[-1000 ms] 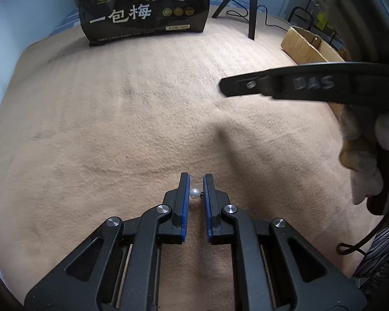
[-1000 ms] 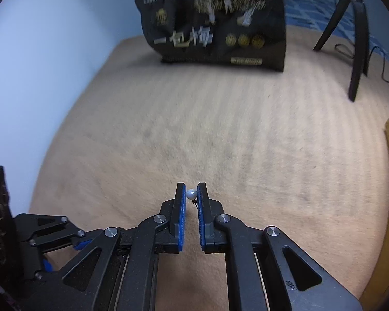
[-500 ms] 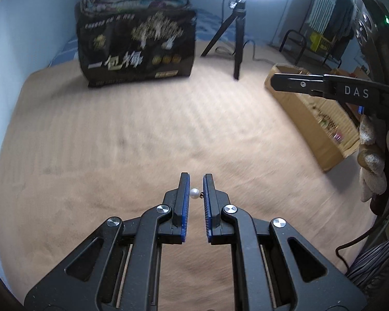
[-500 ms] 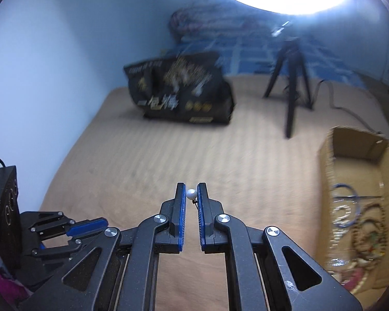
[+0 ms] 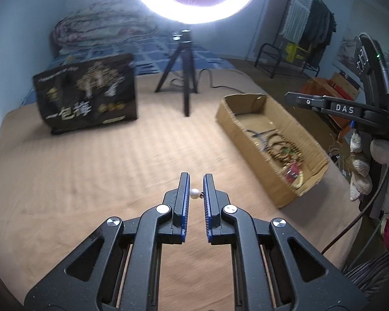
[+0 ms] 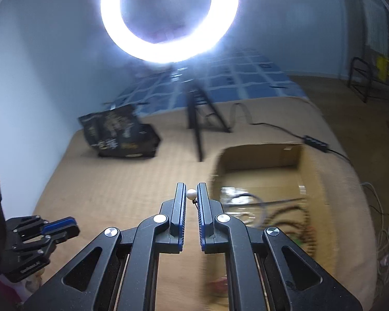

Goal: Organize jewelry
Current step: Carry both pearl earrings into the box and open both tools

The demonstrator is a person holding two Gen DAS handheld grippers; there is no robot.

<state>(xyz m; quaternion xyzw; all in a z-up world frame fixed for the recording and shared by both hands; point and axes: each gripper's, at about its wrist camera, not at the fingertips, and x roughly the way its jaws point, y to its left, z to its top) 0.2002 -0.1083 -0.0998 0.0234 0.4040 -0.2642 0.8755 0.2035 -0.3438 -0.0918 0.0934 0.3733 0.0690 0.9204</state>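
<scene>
While "DAS" marks right gripper (image 5: 293, 98), black bag (image 5: 87, 96) reads "一包梅".

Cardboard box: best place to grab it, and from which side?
Grip the cardboard box by the top edge of a long side wall, coming from above with one finger inside. It is open-topped with thin upright walls, and looks too wide to span. The jewelry sits toward the near end. The left tool and right tool each pinch a pearl, so free one first.

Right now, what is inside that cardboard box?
The cardboard box holds a tangle of beaded bracelets and a thin ring-shaped piece. Motion blur and the near wall hide anything beneath.
</scene>
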